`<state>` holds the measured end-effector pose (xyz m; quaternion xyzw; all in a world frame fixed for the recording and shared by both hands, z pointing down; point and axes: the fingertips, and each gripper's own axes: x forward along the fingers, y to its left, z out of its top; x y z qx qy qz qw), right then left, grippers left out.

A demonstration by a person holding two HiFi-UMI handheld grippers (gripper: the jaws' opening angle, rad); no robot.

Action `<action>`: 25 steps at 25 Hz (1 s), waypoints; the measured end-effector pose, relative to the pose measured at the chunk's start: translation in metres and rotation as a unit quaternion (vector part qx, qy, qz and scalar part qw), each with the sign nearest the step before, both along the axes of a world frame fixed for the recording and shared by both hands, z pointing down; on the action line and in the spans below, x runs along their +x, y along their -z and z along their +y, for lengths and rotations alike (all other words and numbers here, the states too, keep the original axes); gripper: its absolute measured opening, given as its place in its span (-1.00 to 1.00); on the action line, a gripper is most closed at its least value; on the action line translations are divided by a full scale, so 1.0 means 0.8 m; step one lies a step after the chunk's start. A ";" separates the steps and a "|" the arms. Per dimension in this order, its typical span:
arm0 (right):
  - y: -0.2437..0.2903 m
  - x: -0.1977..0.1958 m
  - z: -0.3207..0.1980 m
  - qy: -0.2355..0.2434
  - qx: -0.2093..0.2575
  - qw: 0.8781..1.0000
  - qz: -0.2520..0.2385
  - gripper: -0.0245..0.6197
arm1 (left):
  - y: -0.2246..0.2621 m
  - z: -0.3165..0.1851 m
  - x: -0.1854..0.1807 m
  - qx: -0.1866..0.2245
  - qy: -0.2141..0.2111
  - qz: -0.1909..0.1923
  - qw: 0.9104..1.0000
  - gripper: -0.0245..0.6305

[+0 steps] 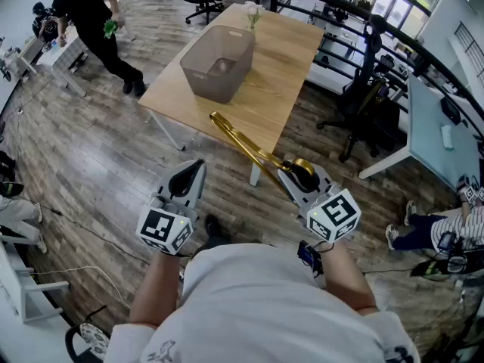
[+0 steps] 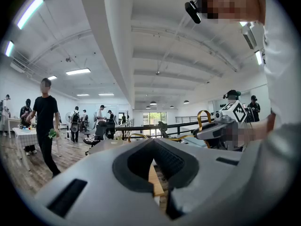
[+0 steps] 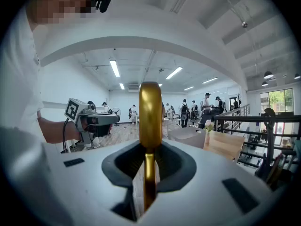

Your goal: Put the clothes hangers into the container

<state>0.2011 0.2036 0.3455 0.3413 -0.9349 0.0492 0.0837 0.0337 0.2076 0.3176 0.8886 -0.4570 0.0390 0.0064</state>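
The right gripper (image 1: 291,176) is covering the hanger's (image 1: 242,142) near end. Something pale is lying in the container (image 1: 208,82), too small to identify.

No words, numbers or brand names can be read anywhere. Only black-and-white square marker patterns, not legible as text, are carried on the left tongs (image 1: 198,165) and the right tongs (image 1: 286,174).

- A light wooden table (image 1: 283,66) stands on the wood-plank floor (image 1: 113,165).
- A grey mesh container (image 1: 219,63) sits on the table, open side up.
- Beyond the container, at the table's far edge, stands a small vase of pale flowers (image 1: 252,13).
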 end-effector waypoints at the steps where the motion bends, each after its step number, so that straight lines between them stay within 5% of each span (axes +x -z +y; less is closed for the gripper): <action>1: 0.000 -0.002 -0.002 0.000 0.000 1.000 0.001 -0.69 | 0.000 -0.002 -0.001 -0.001 -0.001 0.000 1.000 -0.91; 14: -0.015 -0.037 -0.044 -0.006 -0.011 1.000 0.014 -0.69 | -0.015 -0.043 -0.035 -0.006 -0.007 0.004 1.000 -0.91; 25: -0.016 -0.110 -0.129 -0.027 -0.017 0.999 0.017 -0.69 | -0.025 -0.123 -0.118 -0.014 -0.022 0.010 1.000 -0.91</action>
